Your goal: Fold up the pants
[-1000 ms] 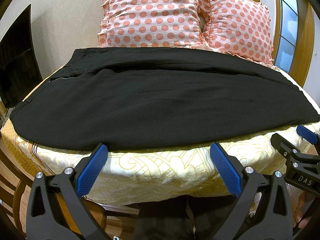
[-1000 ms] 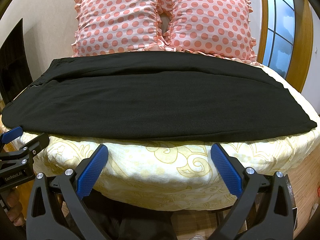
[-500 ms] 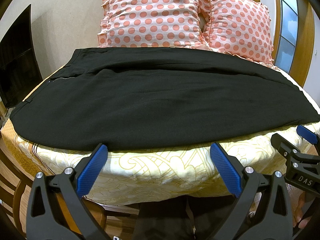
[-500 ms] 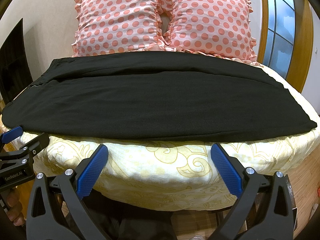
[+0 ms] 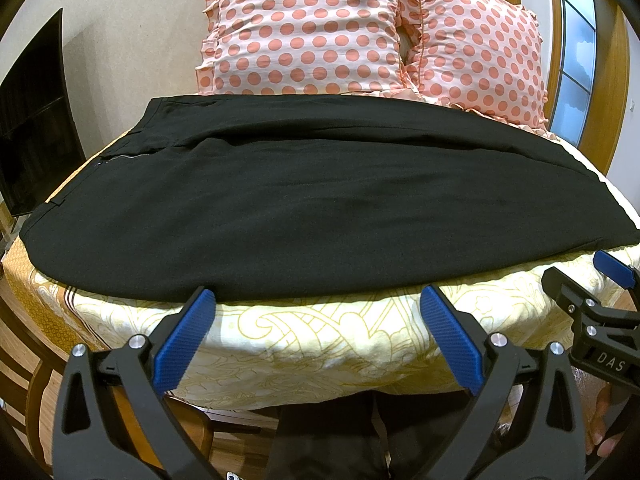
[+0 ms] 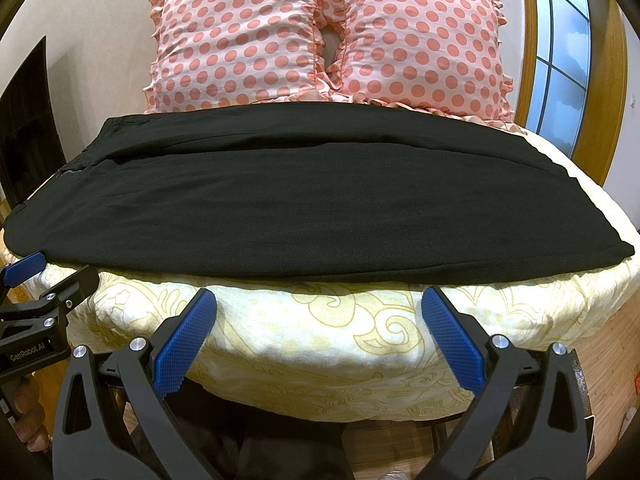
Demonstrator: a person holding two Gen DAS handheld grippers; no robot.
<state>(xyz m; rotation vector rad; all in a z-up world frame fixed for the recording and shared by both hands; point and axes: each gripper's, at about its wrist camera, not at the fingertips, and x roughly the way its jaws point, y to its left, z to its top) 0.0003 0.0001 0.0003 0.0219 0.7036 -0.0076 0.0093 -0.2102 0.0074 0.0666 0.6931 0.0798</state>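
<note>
Black pants (image 5: 320, 208) lie flat across the bed, waistband at the left, leg ends at the right; they also show in the right wrist view (image 6: 304, 200). One leg lies folded over the other. My left gripper (image 5: 318, 304) is open and empty, hovering just before the pants' near edge. My right gripper (image 6: 320, 304) is open and empty, also just short of the near edge, further right. Each gripper shows at the edge of the other's view: the right gripper (image 5: 600, 292), the left gripper (image 6: 44, 280).
The bed has a yellow patterned sheet (image 5: 328, 340) (image 6: 320, 328). Two pink polka-dot pillows (image 5: 304, 32) (image 6: 420, 40) stand at the head. A dark screen (image 5: 32, 128) stands at the left. A wood-framed window (image 6: 560, 60) is at the right.
</note>
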